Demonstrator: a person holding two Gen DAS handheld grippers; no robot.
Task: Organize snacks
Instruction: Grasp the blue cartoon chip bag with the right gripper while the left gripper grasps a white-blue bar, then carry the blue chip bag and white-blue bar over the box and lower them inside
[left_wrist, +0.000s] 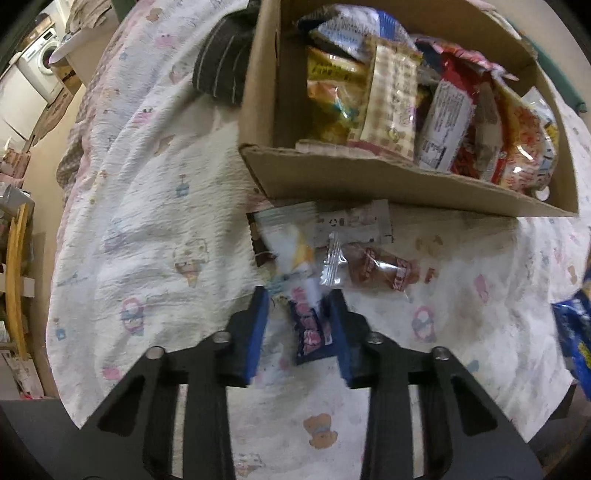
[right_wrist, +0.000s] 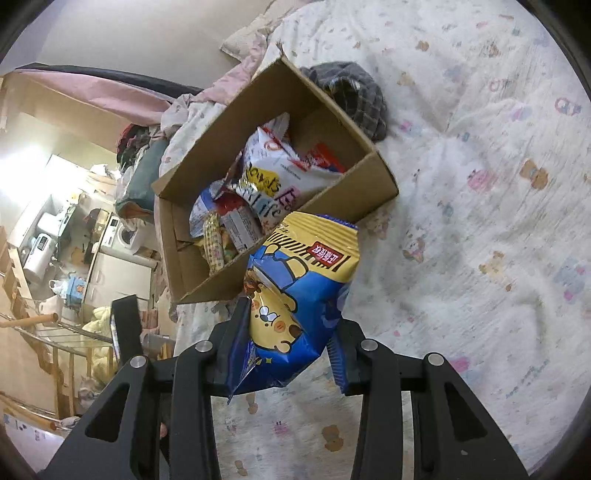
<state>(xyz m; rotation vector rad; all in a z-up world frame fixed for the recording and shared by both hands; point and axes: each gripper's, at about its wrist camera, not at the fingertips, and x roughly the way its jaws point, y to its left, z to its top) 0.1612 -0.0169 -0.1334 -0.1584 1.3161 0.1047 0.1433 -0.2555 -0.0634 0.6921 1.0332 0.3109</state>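
A small dark blue and pink packet (left_wrist: 312, 328) lies on the printed bedsheet (left_wrist: 155, 206) between the blue pads of my left gripper (left_wrist: 298, 295). A gap shows between it and the left pad, so the jaws stand open around it. Beyond it lie a white and yellow packet (left_wrist: 291, 247), a white wrapper (left_wrist: 354, 221) and a clear-wrapped brown snack (left_wrist: 380, 269). Behind them stands an open cardboard box (left_wrist: 369, 173) packed with several snack bags. My right gripper (right_wrist: 291, 317) is shut on a blue and yellow bag with a cartoon bear (right_wrist: 303, 269), held above the sheet near the box (right_wrist: 347, 195).
A dark checked cloth (left_wrist: 221, 70) (right_wrist: 354, 96) lies against the box's far side. The bed's edge runs along the left, with a washing machine (left_wrist: 40, 59) and cluttered shelves beyond. A blue bag's corner (left_wrist: 576, 332) shows at the right edge.
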